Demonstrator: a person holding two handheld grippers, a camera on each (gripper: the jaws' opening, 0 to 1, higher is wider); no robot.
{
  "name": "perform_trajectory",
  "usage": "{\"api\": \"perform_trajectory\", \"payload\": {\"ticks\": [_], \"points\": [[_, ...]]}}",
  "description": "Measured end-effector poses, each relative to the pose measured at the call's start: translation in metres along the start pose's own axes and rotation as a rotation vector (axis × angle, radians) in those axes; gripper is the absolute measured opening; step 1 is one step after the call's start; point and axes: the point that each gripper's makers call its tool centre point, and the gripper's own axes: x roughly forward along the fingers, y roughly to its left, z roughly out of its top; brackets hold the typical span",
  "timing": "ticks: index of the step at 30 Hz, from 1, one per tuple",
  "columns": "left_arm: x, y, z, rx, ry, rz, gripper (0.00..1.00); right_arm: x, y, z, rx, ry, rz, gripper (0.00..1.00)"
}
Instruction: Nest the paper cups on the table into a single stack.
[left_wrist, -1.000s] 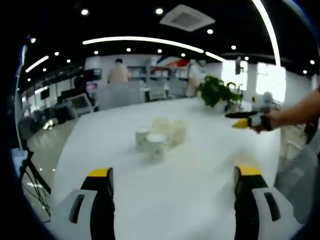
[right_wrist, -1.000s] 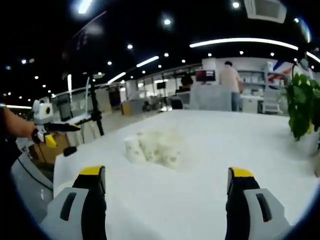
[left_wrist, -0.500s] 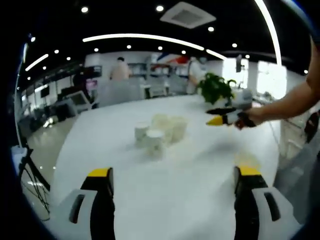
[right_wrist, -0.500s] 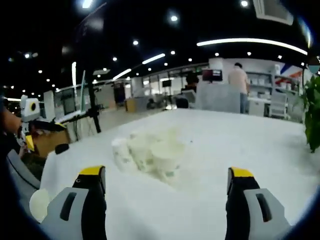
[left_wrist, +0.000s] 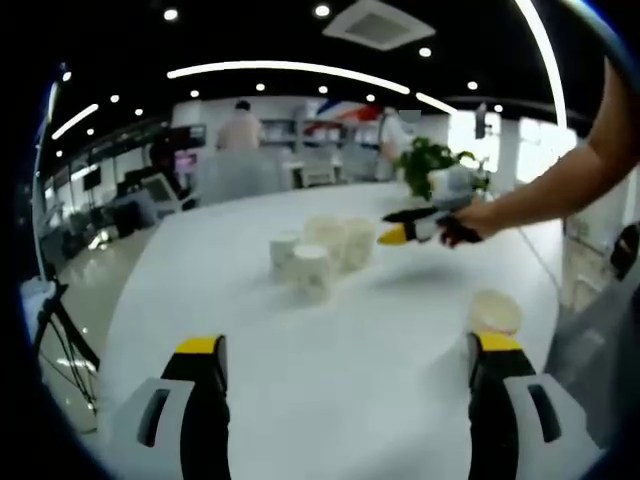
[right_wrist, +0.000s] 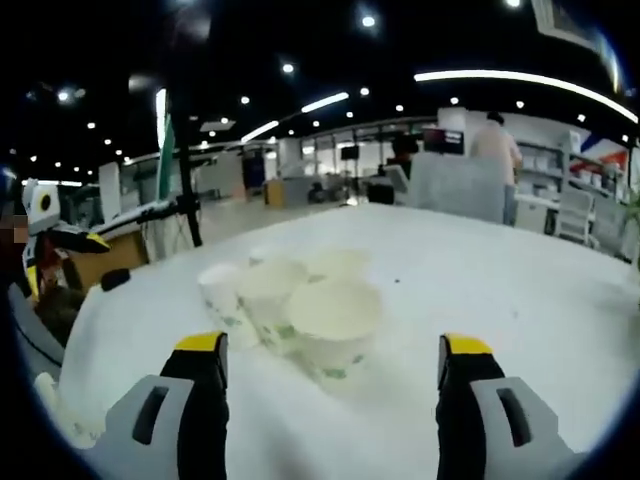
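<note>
Several white paper cups with green print (left_wrist: 315, 258) stand bunched together mid-table on the white table (left_wrist: 330, 380). One more paper cup (left_wrist: 495, 312) stands alone near the table's right edge. My left gripper (left_wrist: 345, 350) is open and well short of the bunch, with nothing between its jaws. A person's arm holds my right gripper (left_wrist: 388, 236) just right of the bunch. In the right gripper view the nearest cup (right_wrist: 335, 322) stands mouth up right in front of my open right gripper (right_wrist: 333, 348). The left gripper (right_wrist: 62, 238) appears far to the left.
A potted plant (left_wrist: 432, 170) stands at the table's far end. A tripod (left_wrist: 55, 335) stands on the floor off the table's left edge. People and desks (left_wrist: 240, 135) are far behind. Bare tabletop lies between my left gripper and the cups.
My right gripper has moved in toward the cup bunch, and its jaws stand slightly narrower. The cups now loom large in its view. The left gripper has hardly moved.
</note>
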Motion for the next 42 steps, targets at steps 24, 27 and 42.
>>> {"api": "perform_trajectory", "payload": {"ticks": [24, 27, 42], "points": [[-0.003, 0.001, 0.005, -0.006, -0.003, 0.01, 0.99, 0.04, -0.002, -0.005, 0.026, 0.038, 0.025, 0.45], [-0.003, 0.0, 0.004, -0.007, -0.001, 0.008, 0.99, 0.04, -0.006, -0.006, 0.027, 0.041, 0.022, 0.45], [-0.002, -0.003, 0.008, 0.006, -0.007, -0.006, 0.99, 0.031, -0.013, 0.008, 0.027, 0.018, 0.009, 0.43]]}}
